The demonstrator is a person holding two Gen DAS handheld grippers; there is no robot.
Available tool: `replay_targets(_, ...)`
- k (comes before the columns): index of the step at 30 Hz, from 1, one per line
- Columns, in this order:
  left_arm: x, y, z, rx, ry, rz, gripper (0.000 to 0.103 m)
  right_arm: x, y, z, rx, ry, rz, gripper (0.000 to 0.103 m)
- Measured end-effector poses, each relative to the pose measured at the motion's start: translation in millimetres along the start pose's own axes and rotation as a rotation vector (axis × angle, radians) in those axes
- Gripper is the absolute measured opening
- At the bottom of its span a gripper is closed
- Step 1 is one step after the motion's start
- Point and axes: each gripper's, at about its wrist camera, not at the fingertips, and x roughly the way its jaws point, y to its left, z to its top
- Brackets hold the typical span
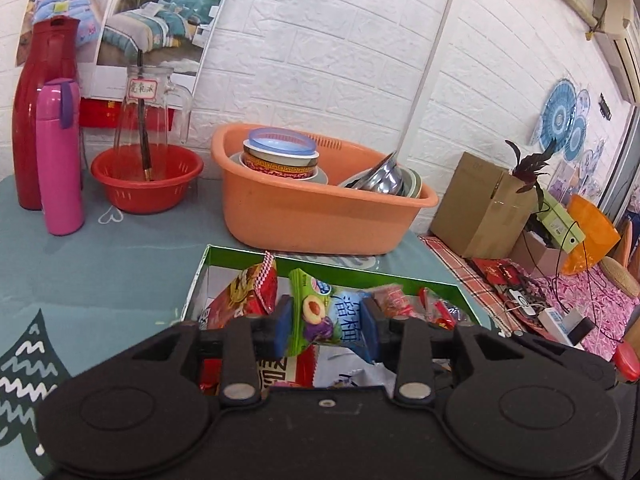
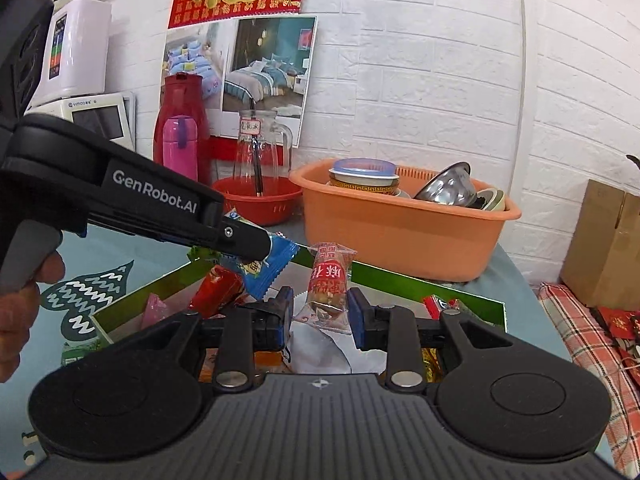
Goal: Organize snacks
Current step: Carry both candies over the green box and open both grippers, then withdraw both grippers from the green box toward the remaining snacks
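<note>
A green box with a silvery inside [image 1: 332, 267] sits on the teal tablecloth and holds several snack packets, among them a red bag [image 1: 248, 292]. Above it my left gripper [image 1: 326, 314] has a green-and-blue plum candy packet [image 1: 320, 316] spanning the gap between its blue pads, touching both. In the right wrist view that gripper [image 2: 262, 246] reaches in from the left with the packet [image 2: 276, 266] hanging at its tip. My right gripper [image 2: 320, 306] is shut on a clear twist-snack packet with a red label [image 2: 328, 284], held upright over the box [image 2: 404, 280].
Behind the box stands an orange basin [image 1: 320, 216] of bowls. A red colander [image 1: 148, 188], glass jug [image 1: 152, 108], pink flask [image 1: 60, 160] and red thermos [image 1: 40, 92] line the back left. A cardboard box [image 1: 476, 204] is off the table's right edge. A hand [image 2: 16, 312] grips the left handle.
</note>
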Motion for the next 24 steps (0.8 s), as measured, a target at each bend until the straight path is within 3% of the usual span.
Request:
replay_targets(1,1.1,0.6,-1.1,0.005,-0.004,0.004,0.103,3.6,-0.5,-0.7,-0.004,0.011,0.004,0.055)
replay_targets(2,1.0,1.6,-2.5,0.005,-0.008,0.008,0.103,6.8,-0.5,-1.7,-0.016,0.024,0.008,0.062)
replay_targets(3,-1.5,2.1,-4.3,0.000,-0.021,0.012,0.103,7.5,0.0,-3.8,-0.031,0.034,0.007,0.082)
replay_targets(5,-9.1,2.7,-6.7,-0.012,-0.051,0.010,0.103,2.8,0.6,-8.7,-0.049,0.012,-0.003,0.103)
replay_targets(12,-38.8,-0.9,-8.7,-0.033,0.002,-0.020,0.103,-33.2,-0.4,-7.5,0.001,-0.034,0.004,0.103)
replay_targets(15,-58.8,-5.7,-16.4,-0.021,0.038,0.022,0.103,-59.0,4.7,-7.4,0.013,-0.069,0.007,0.103)
replay_targets(24,-114.9,0.5,-75.8,-0.002,0.067,0.083,0.103,-119.2,29.5,-38.8,0.054,-0.084,0.065,0.103)
